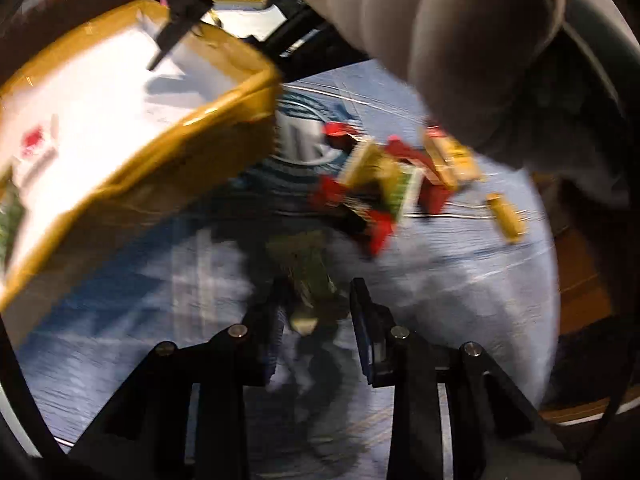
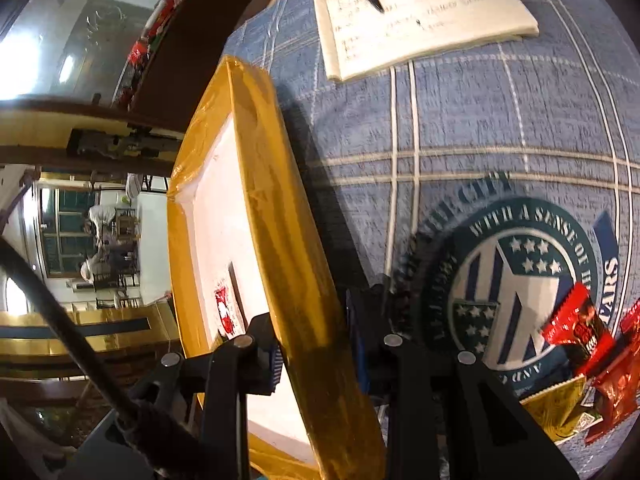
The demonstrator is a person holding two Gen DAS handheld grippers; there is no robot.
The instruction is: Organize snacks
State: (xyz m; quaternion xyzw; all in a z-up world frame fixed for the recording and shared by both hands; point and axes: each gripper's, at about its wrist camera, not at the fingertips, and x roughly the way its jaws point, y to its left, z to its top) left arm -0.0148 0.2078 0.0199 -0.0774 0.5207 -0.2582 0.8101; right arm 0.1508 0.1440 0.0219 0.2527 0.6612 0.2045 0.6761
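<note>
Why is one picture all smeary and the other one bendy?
Left wrist view: motion blur smears the snacks and the green packet between the left gripper fingers. Right wrist view: sharp, but the fisheye lens curves the cloth's straight lines, and glare shines on the yellow box.

My left wrist view looks steeply down at the snacks (image 1: pixel 384 184) beside the yellow box (image 1: pixel 132 184); my right sits close against that box (image 2: pixel 288 264); both share it.

My left gripper (image 1: pixel 316 312) and right gripper (image 2: pixel 316 344): black linkage fingers, silver round pins, blue pads; grey sleeve (image 1: pixel 460 32) above.
</note>
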